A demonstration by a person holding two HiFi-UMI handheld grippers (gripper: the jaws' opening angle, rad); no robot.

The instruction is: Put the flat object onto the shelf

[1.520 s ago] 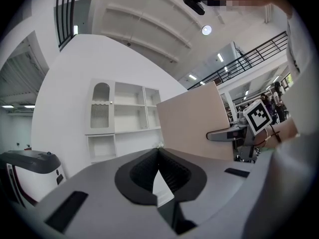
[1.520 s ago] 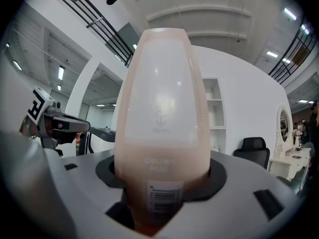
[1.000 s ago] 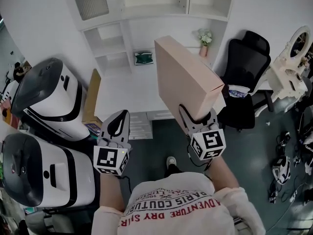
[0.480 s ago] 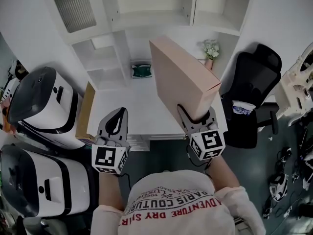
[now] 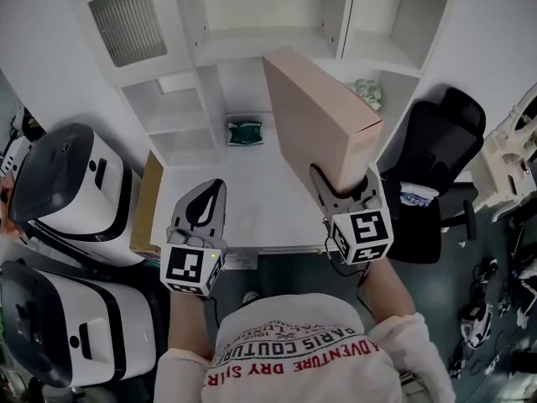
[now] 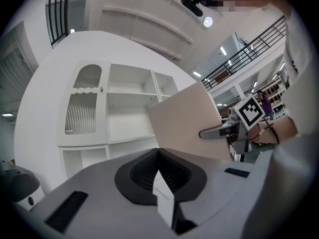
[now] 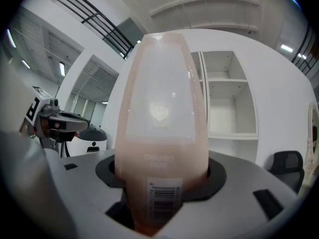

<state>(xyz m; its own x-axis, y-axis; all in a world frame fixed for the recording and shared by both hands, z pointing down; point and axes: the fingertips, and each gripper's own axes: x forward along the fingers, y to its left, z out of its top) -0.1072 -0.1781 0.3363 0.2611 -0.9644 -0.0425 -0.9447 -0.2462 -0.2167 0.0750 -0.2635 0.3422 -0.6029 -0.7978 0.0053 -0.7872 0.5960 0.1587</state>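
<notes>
A flat pale pink box [image 5: 323, 124] stands on edge in the air, tilted toward the white shelf unit [image 5: 260, 36]. My right gripper [image 5: 346, 191] is shut on its lower end; in the right gripper view the box [image 7: 162, 118] fills the middle, a barcode label by the jaws. The box's far end reaches up in front of the shelf openings. My left gripper [image 5: 201, 212] hovers over the white desk [image 5: 226, 200], shut and holding nothing. In the left gripper view its jaws meet [image 6: 160, 176], and the box [image 6: 187, 123] with the right gripper [image 6: 219, 132] shows to the right.
A green item [image 5: 245, 131] lies at the back of the desk. A small plant [image 5: 367, 92] sits behind the box. A black office chair [image 5: 436, 166] stands to the right. White and black machines [image 5: 71, 183] crowd the left side. A cardboard panel [image 5: 148, 200] leans at the desk's left edge.
The person has stepped closer to the desk and shelf. The right gripper has carried the box a little higher and nearer the shelf openings. The left gripper stays shut and low.
</notes>
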